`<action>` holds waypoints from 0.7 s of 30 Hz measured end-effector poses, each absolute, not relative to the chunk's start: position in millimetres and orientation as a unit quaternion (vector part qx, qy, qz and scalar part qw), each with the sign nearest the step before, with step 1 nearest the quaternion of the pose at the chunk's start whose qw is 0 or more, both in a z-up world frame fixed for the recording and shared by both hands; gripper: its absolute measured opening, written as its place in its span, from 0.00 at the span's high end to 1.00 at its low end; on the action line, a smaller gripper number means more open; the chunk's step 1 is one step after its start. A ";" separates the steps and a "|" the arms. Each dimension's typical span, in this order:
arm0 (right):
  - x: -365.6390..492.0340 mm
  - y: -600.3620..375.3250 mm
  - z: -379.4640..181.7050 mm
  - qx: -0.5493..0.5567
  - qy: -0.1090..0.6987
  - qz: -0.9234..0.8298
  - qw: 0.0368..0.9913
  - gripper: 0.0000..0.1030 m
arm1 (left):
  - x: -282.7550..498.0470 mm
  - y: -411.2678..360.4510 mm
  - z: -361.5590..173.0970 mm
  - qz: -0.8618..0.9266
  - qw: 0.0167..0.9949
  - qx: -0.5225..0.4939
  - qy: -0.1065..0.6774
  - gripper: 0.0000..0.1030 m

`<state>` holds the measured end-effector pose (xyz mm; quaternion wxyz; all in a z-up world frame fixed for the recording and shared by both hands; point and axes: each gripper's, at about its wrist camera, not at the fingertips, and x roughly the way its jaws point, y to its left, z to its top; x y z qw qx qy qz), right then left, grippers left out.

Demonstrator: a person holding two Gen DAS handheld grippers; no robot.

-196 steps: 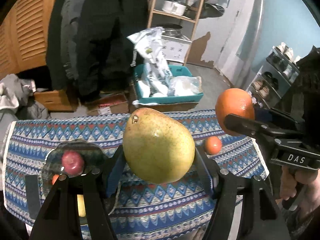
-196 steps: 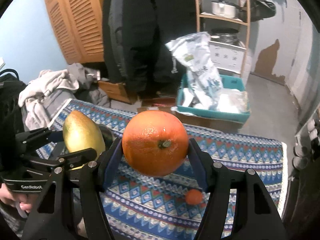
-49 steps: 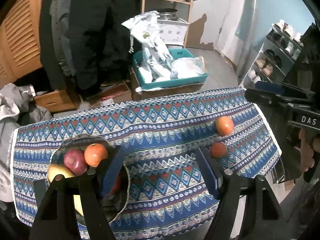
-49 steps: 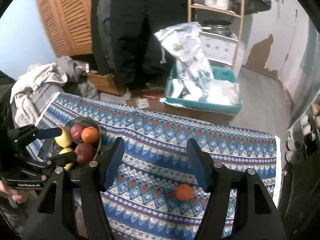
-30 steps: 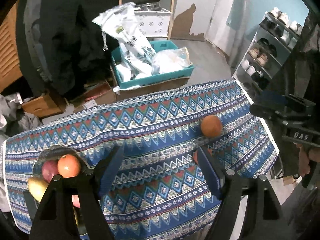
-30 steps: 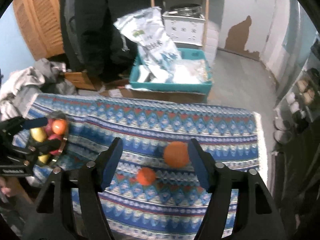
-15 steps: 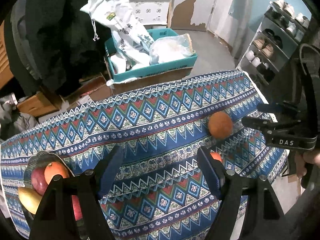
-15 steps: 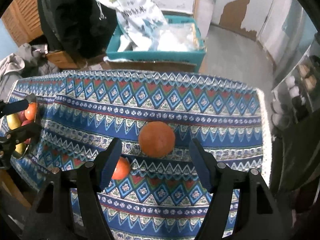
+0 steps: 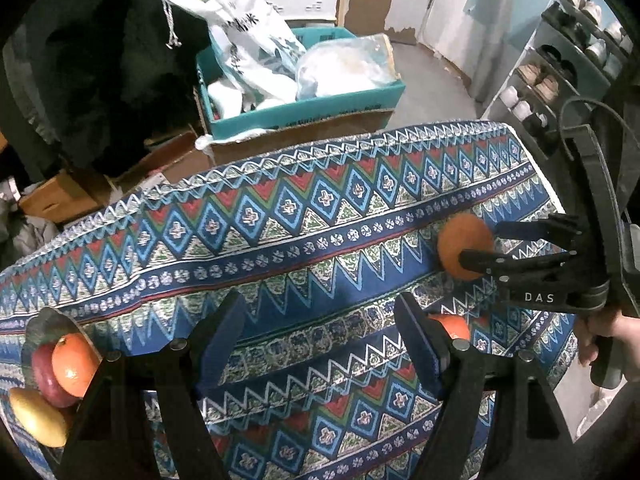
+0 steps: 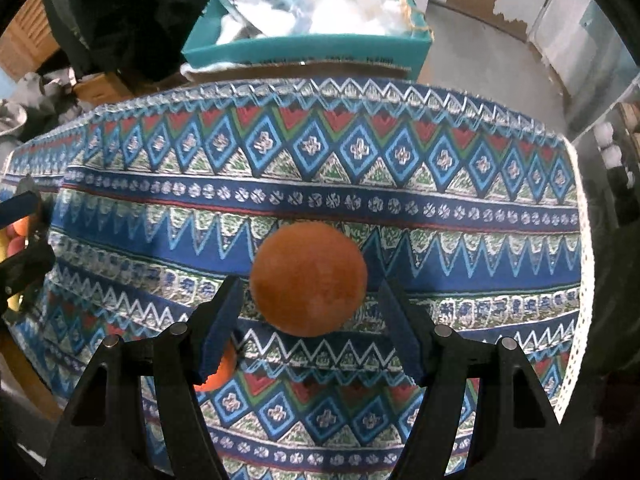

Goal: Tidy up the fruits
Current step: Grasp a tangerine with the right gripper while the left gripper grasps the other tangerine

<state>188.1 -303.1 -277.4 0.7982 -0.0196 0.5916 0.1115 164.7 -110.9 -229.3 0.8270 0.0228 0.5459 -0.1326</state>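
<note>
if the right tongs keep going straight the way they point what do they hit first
Most likely the large orange: it lies on the patterned tablecloth dead ahead of the open right tongs, just beyond the fingertips. Depth is hard to judge, but nothing else stands between them.

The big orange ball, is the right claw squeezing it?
No, the right claw is open, and the big orange ball sits on the cloth between its fingers, untouched.

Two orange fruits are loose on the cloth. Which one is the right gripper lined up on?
The bigger, duller orange, between the open jaws of the right gripper. The smaller, brighter one sits nearer, left of it.
</note>
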 end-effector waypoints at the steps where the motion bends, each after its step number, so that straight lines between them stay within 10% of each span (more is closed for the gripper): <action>1: 189.6 -303.5 -280.4 -0.018 0.594 0.112 0.797 0.31 | 165.9 -111.7 -232.4 -0.131 0.825 0.023 0.549 0.24; 21: 201.9 -297.1 -304.0 -0.004 0.596 0.116 0.795 0.32 | 163.9 -140.0 -245.0 -0.170 0.804 -0.013 0.569 0.24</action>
